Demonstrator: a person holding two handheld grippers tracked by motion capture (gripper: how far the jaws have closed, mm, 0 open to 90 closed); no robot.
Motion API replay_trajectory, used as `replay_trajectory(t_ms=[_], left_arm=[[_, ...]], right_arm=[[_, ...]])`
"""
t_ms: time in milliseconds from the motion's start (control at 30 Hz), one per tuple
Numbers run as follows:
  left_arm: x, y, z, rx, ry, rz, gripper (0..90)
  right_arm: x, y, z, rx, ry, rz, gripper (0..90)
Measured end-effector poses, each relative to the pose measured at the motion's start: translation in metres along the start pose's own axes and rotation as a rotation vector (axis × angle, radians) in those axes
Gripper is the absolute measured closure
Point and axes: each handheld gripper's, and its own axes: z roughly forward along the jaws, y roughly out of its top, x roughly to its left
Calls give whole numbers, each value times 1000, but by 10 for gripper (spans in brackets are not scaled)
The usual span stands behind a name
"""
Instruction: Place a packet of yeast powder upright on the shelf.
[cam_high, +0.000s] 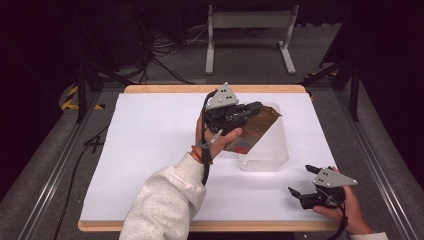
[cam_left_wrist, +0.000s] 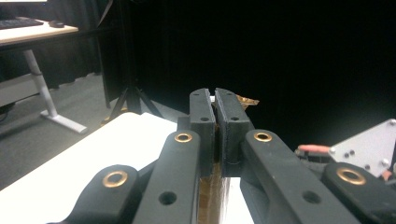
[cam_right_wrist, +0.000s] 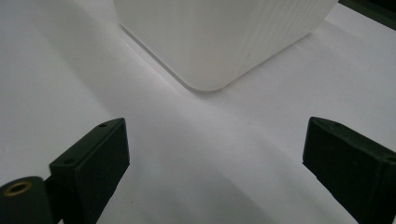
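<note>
A person's left hand holds my left gripper (cam_high: 252, 107) near the middle of the table, above a clear plastic tub (cam_high: 272, 157). It is shut on a flat brown packet (cam_high: 252, 131) with a red patch at its low end, and the packet slants down over the tub's near left rim. In the left gripper view the jaws (cam_left_wrist: 215, 100) are pressed together with the brown packet (cam_left_wrist: 212, 191) showing between them. My right gripper (cam_high: 301, 180) rests open at the table's front right, apart from the tub. Its view shows wide-spread jaws (cam_right_wrist: 217, 135) and a corner of the tub (cam_right_wrist: 219, 37) ahead.
A white sheet (cam_high: 150, 150) covers the wooden table. Behind the table stand a white desk frame (cam_high: 250, 30), cables on the grey floor and dark tripod legs (cam_high: 82, 95). The right gripper's grey plate (cam_left_wrist: 369, 144) shows at the right of the left gripper view.
</note>
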Motion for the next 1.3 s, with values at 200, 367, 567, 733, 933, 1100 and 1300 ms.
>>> replay_trajectory(t_ms=[200, 367, 567, 733, 933, 1100, 1300], left_arm=[[-6, 2, 21, 1, -8, 7, 868], [-8, 1, 34, 3, -4, 5, 868], [-6, 0, 44, -10, 4, -27, 868], [-2, -1, 47, -32, 13, -47, 868], [-3, -8, 54, -40, 22, -79, 868], [-10, -13, 61, -42, -15, -79, 868], [-14, -17, 61, -46, -5, -68, 868]], right_arm=[[1, 0, -1, -4, 6, -8, 78], [0, 0, -1, -9, 5, -9, 77], [1, 0, -2, -10, 9, -9, 77], [0, 0, -2, -10, 12, -10, 77], [1, 0, -1, -7, 13, -14, 77], [1, 0, -1, -6, 15, -16, 78], [1, 0, -1, -6, 19, -18, 77]])
